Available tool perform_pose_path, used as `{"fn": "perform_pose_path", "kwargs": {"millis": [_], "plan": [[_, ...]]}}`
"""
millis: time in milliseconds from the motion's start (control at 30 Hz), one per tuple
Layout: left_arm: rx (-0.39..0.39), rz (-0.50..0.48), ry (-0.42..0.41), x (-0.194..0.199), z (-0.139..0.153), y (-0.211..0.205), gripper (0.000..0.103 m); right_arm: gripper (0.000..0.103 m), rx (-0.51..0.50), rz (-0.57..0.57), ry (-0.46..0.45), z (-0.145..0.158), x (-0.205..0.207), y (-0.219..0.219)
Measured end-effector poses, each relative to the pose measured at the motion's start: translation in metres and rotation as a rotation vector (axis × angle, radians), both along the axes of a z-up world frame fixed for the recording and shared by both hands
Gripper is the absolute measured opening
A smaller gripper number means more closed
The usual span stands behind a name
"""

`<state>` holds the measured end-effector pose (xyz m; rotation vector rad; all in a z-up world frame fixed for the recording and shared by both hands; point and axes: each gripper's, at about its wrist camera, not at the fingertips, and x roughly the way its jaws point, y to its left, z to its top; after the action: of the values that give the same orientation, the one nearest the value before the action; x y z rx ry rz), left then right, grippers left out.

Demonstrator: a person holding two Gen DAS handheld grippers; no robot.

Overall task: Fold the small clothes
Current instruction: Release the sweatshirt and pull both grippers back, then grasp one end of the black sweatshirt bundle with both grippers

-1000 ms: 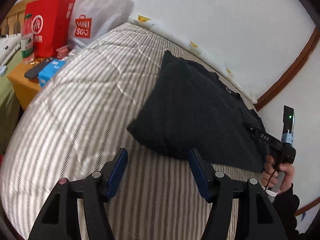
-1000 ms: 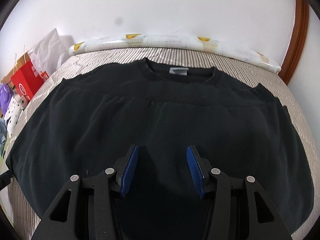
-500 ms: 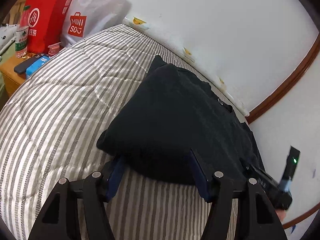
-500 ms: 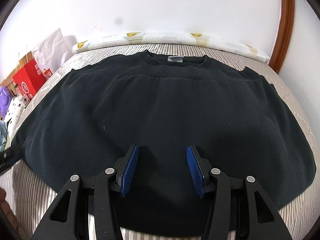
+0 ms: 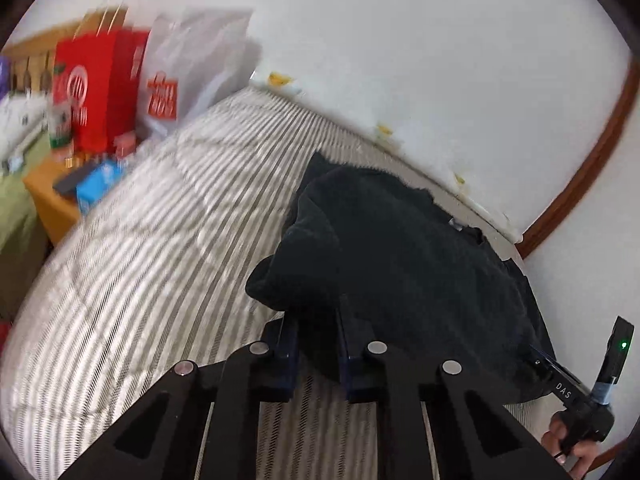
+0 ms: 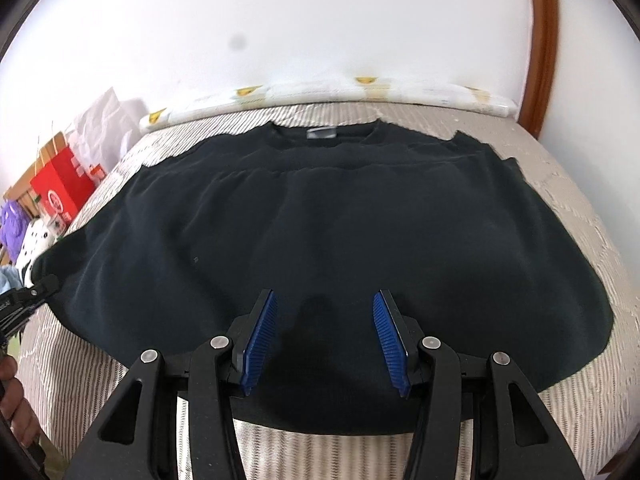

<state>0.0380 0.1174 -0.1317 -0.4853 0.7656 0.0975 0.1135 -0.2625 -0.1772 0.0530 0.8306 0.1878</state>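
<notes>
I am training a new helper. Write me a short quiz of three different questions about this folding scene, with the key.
1. True or false: the right gripper is clamped on the black shirt.
2. Which gripper has shirt fabric between its closing jaws? A left B right C neither
3. Fill in: the shirt lies on a ______ bedcover.

Key: 1 false; 2 A, the left gripper; 3 striped.

A black garment (image 6: 320,220) lies on a grey-and-white striped quilt (image 5: 160,240) beside a red bag (image 5: 92,84).
</notes>
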Motion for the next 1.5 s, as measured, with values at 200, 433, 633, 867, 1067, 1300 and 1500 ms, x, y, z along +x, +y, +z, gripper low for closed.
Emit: {"fn": "perform_pose_path", "kwargs": {"millis": [200,433,633,867,1067,1300,1500], "plan": [[0.066,-0.046,-0.080,0.012,0.049,-0.027,0.013,0.050,-0.002,-0.044,-0.034,0.017,-0.006,-0.033],[0.131,-0.130,-0.138,0.031,0.085,-0.077,0.013,0.050,-0.021,-0.114,-0.055,0.033,-0.011,-0.083],[0.176,-0.245,-0.170,0.050,0.098,-0.131,0.012,0.050,-0.022,-0.169,-0.061,0.039,-0.017,-0.126],[0.212,-0.402,-0.153,0.067,0.081,-0.206,0.012,0.050,0.002,-0.216,-0.044,0.030,-0.029,-0.166],[0.203,-0.491,-0.078,0.077,0.047,-0.248,0.012,0.050,0.008,-0.230,-0.019,0.017,-0.034,-0.182],[0.240,-0.534,-0.021,0.073,0.030,-0.262,0.016,0.050,0.017,-0.179,-0.023,0.017,-0.029,-0.171],[0.213,-0.542,-0.016,0.064,0.037,-0.249,0.034,0.050,0.028,-0.114,-0.053,0.028,-0.021,-0.145]]}}
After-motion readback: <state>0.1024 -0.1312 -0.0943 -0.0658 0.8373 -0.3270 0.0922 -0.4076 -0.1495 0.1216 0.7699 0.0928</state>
